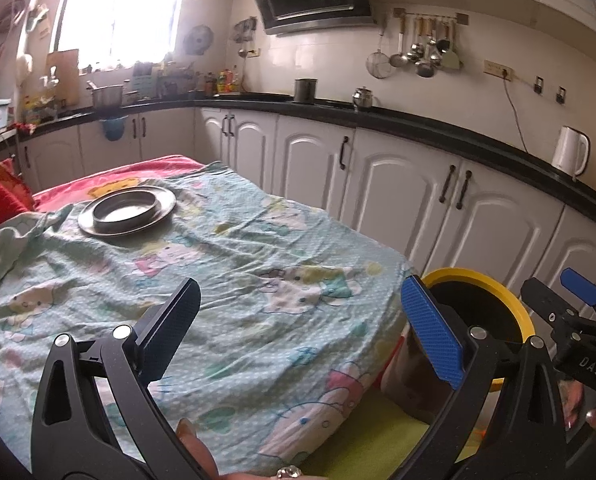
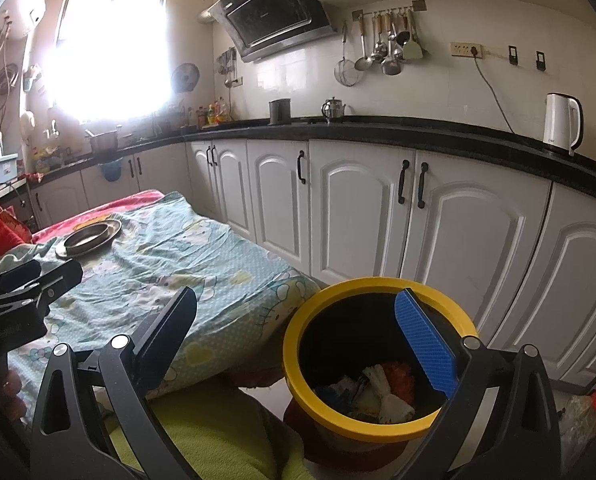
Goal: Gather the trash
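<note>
Honestly, I think this one's basically wrapped up. Both my grippers are spread wide with nothing between the fingers: the left gripper (image 1: 300, 328) hangs over the near end of the table, and the right gripper (image 2: 298, 342) sits above the yellow-rimmed bin (image 2: 334, 300) just off the table's corner.

Looking down from the right wrist, the trash (image 2: 372, 390) is in the bottom of the bin: a knotted white bag or tissue, something orange, some dark blue bits. I can't tell more than that.

On the cartoon-cat tablecloth (image 1: 225, 248) I can't spot any loose scraps. The only thing left on it is the metal plate (image 1: 126, 210) at the far end, and it looks empty, though glare makes it hard to be sure. So my guess is collecting is done, unless something's hiding in the folds by the crumpled green cloth (image 1: 5, 248).

Writing-wise, the only readable thing is "DAS" on the other gripper's body in the left view. The range hood (image 2: 271, 16) has a logo, too small to read.
</note>
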`<state>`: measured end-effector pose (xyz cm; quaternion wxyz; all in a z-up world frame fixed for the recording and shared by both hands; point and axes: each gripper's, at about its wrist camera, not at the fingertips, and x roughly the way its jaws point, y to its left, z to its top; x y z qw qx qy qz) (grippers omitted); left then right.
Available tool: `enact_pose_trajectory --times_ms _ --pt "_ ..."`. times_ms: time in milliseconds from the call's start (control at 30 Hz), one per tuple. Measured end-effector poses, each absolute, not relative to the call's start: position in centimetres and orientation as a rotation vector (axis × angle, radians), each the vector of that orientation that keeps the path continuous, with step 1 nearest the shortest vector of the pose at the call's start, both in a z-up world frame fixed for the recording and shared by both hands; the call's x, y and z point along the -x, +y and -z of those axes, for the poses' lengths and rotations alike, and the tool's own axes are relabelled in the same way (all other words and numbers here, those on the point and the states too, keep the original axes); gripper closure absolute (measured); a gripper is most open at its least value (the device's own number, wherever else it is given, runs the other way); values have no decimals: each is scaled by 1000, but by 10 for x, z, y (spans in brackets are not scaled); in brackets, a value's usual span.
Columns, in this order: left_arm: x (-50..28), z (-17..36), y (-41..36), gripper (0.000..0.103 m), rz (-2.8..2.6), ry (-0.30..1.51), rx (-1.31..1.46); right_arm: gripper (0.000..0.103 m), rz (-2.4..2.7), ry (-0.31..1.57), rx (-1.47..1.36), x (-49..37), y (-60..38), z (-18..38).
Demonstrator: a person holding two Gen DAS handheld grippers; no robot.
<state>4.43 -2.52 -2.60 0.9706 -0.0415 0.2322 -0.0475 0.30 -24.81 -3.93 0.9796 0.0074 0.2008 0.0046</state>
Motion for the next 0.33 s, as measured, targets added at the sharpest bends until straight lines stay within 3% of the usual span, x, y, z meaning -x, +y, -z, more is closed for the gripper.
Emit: enact_pose_trajectory --times_ms 133,333 --pt "-42 25 20 11 12 505 153 6 -95 428 15 -17 -224 30" --pt "-11 43 184 11 -456 582 244 6 -472 580 68 -69 -88 14"
